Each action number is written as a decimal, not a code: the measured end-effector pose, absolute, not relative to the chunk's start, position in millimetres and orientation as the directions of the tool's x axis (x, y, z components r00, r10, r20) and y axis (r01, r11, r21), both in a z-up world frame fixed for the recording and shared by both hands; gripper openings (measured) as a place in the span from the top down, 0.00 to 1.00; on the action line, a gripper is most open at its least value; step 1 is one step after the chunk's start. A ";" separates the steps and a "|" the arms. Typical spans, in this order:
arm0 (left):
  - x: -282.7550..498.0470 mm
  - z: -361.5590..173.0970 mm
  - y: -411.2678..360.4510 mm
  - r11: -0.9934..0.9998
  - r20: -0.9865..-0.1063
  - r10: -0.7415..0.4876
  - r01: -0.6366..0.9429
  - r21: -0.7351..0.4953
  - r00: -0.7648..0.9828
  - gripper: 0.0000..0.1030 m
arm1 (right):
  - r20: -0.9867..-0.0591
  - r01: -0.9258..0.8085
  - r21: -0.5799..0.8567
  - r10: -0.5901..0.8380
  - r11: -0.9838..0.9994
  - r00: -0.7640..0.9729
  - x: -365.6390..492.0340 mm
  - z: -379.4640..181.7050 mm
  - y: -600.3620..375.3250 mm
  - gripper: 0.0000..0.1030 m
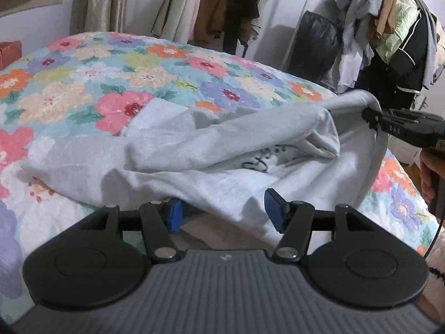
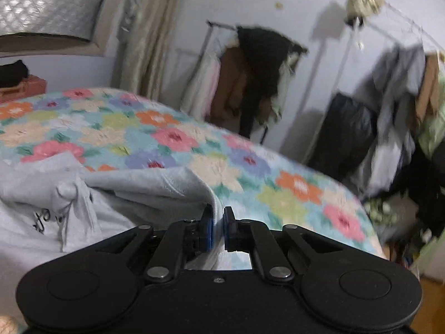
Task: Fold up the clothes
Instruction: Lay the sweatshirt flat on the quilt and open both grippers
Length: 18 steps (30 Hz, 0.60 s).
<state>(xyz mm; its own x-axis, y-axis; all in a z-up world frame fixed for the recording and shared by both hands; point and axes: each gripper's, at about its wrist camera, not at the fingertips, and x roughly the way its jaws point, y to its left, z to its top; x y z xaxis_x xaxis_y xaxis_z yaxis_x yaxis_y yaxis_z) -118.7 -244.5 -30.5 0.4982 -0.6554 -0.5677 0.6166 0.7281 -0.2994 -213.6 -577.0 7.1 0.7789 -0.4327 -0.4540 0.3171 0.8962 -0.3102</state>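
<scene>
My right gripper (image 2: 218, 229) pinches an edge of the pale grey cotton garment (image 1: 194, 150), lifted off the floral quilted bedspread (image 1: 125, 69); my left gripper (image 1: 222, 211) gapes empty above its near hem; folding barely begun, garment rumpled.

We saw a pale grey garment (image 1: 194, 150) lying rumpled on the near side of the bed, dark script lettering (image 1: 258, 164) showing in a fold at its middle. Its right edge (image 2: 211, 194) was raised off the bed, the cloth draped down from it.
</scene>
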 end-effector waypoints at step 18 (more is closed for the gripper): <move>-93.1 -34.8 -227.1 0.813 -0.608 -0.562 0.511 -0.280 0.561 0.35 | -0.473 0.139 -0.304 -0.276 0.943 0.837 -222.9 15.1 -558.6 0.58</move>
<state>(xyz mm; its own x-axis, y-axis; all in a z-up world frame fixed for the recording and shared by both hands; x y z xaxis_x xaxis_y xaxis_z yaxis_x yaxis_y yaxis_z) -93.1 -227.1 -34.8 0.5612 -0.5616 -0.6080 0.5106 0.8130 -0.2797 -222.9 -558.6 15.1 0.8368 -0.2757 -0.4730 0.1388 0.9426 -0.3038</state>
